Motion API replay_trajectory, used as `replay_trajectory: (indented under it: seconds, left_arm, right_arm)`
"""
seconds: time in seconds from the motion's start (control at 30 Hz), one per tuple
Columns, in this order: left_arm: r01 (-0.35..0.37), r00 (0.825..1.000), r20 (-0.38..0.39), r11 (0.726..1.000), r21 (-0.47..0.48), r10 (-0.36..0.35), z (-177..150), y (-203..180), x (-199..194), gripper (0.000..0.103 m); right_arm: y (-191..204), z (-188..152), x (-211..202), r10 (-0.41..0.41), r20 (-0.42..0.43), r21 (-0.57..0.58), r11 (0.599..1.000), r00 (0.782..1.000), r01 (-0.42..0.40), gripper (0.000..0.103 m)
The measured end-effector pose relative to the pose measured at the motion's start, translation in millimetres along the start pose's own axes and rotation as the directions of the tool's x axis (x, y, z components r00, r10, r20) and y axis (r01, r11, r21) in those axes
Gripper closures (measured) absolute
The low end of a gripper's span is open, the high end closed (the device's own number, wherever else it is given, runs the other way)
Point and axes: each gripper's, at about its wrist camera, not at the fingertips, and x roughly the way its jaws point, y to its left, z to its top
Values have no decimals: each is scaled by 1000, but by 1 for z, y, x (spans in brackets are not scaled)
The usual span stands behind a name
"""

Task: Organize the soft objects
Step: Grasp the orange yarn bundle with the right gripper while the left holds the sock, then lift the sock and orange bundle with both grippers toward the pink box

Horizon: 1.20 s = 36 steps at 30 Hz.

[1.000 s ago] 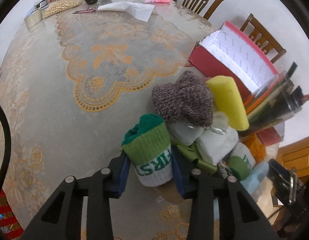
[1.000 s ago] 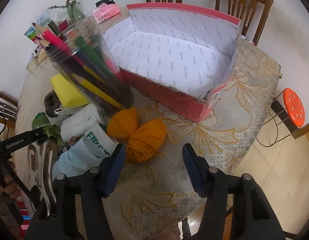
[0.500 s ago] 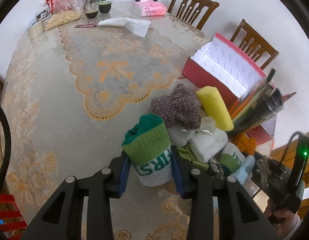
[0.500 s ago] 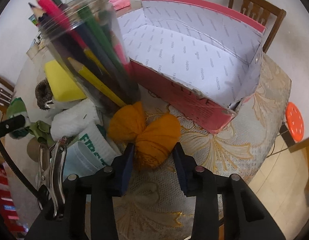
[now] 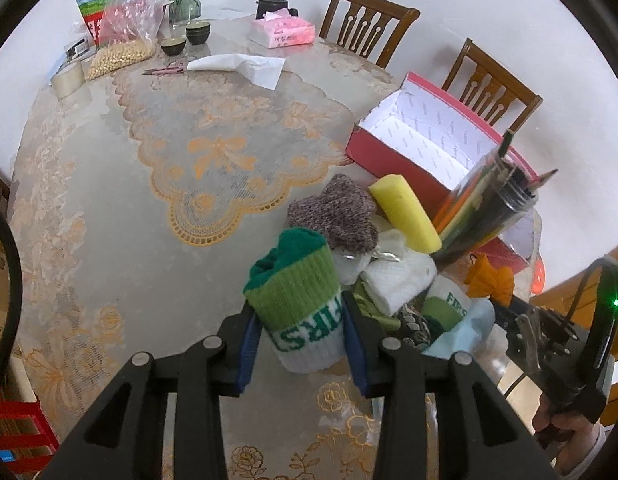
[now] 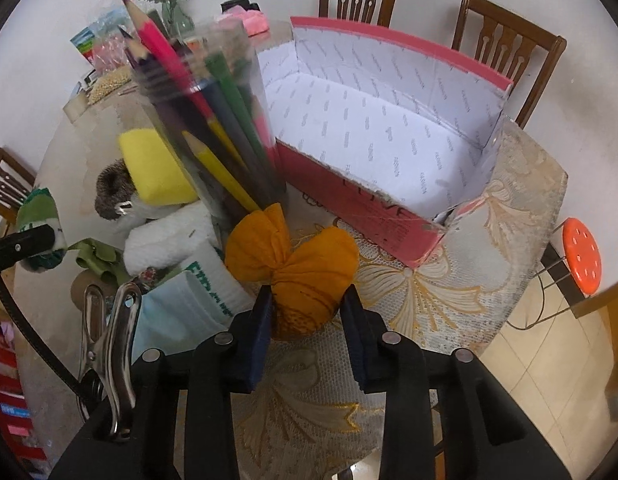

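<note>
My left gripper [image 5: 301, 326] is shut on a rolled green and white sock [image 5: 299, 300], held a little above the table. My right gripper [image 6: 307, 312] has its jaws closing on an orange cloth bundle [image 6: 301, 264], and the pads press its sides. A pile of soft things lies by the sock: a grey knitted piece [image 5: 335, 214], a yellow sponge [image 5: 405, 210], a white cloth [image 5: 397, 280] and a second green and white sock [image 5: 447, 306]. An open red box [image 6: 373, 152] with a white lining stands just beyond the orange bundle.
A clear jar of coloured pencils [image 6: 205, 120] leans close to the orange bundle and the box. A metal clip [image 6: 109, 344] sits at the right gripper's left. Wooden chairs [image 6: 505, 52] stand behind the box. Tissues [image 5: 283, 34], bowls and bags lie at the table's far end.
The right gripper moved in around the orange bundle and its jaws narrowed onto it. The left gripper rose with the sock in it, and the table looks farther away.
</note>
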Motion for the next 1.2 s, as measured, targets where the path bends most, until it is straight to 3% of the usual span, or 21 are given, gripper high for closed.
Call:
replay_trajectory:
  seconds: [0.63,0.83,0.97,1.1,1.2]
  left_arm:
    - [17,997,71,1000,12,-18,-16,7,-48,63]
    - [-4,999,34,1000,-5,5,-26,19,-34,63]
    - [-11,1000,-24,999,-47,10,-36,32,-20,63]
    - [-20,1000,-20,998,-60,18,-38,42,-21,62]
    - [-34,999,-13,998,-60,34,-38,49,-22,62]
  right_arm:
    - [13,-17,-56,18,78,-1,1000,997,-18,69]
    - [29,-18,-67,50,92,3,999,994,-51,69]
    - [34,-13,-75,-7,136,-39,999,991,12,69]
    - [23,-9,-69,-48,121,-13,999,991,50,69]
    - [15,-9,-66,-19,100,38,999,995,15,69]
